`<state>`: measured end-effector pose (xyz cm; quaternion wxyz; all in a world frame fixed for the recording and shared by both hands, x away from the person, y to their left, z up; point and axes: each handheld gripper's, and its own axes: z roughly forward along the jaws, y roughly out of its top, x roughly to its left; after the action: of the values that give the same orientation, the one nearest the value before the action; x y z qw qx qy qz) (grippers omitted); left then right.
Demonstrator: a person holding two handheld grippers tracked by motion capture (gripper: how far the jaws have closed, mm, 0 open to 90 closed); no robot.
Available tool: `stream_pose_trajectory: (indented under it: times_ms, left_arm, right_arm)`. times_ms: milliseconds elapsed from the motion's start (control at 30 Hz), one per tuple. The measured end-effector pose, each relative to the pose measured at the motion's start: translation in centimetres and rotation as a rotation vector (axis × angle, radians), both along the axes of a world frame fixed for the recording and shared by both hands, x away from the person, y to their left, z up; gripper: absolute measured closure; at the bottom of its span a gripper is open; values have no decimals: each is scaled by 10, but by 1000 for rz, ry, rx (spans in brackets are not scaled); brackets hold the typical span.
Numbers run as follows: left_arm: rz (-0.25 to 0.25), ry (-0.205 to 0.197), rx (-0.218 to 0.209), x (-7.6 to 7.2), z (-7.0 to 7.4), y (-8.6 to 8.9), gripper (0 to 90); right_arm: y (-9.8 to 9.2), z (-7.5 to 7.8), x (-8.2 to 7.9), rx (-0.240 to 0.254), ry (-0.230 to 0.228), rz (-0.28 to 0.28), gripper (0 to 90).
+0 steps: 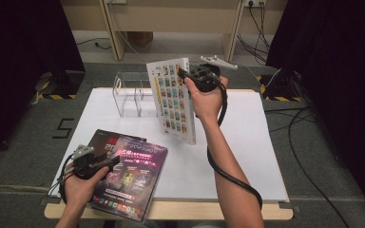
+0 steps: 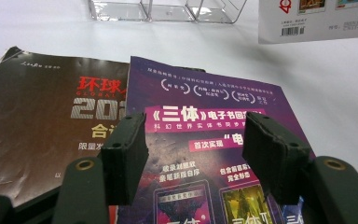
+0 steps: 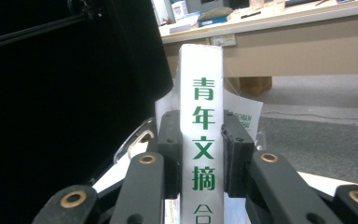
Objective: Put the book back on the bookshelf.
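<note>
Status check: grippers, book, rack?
Right gripper shut on white book, held upright above the table. Left gripper open over purple magazine. Clear rack unobstructed.

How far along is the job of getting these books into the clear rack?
Nothing looks stowed yet: the clear rack stands empty. In hand: the right tongs are clamped on the spine of the white book, held up in the air beside the rack. Left: the purple magazine and the dark book under it lie flat on the table, with the left tongs open over them.
</note>
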<state>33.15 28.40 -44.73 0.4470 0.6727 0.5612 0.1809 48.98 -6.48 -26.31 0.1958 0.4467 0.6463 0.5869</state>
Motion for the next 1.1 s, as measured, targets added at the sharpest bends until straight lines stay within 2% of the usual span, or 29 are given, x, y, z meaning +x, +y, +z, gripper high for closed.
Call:
stream_pose_trajectory:
  times_ms: [33,167,367,400,500,633,867,1100]
  left_arm:
    - [-2,0,0,0,0,0,389]
    - [-1,-1,2,0,1,0,389]
    - [1,-6,0,-1,2,0,389]
    - [0,-7,-1,-1,2,0,389]
    - [-1,-9,-2,-1,3,1,389]
    - [1,-8,-5,-1,2,1,389]
    - [-7,-4,-2,-1,1,-1,389]
    - [-11,0,-4,-1,1,-1,389]
  right_arm:
    - [4,3,-3,1,-11,21,742]
    - [7,5,-5,21,-16,42,742]
    - [13,2,9,23,2,42,742]
    - [15,0,16,19,7,26,742]
    - [15,-1,23,5,3,1,742]
    - [16,1,36,-47,-24,-71,742]
    - [17,-2,49,-13,-26,-128,741]
    - [29,-5,55,-13,-22,-124,741]
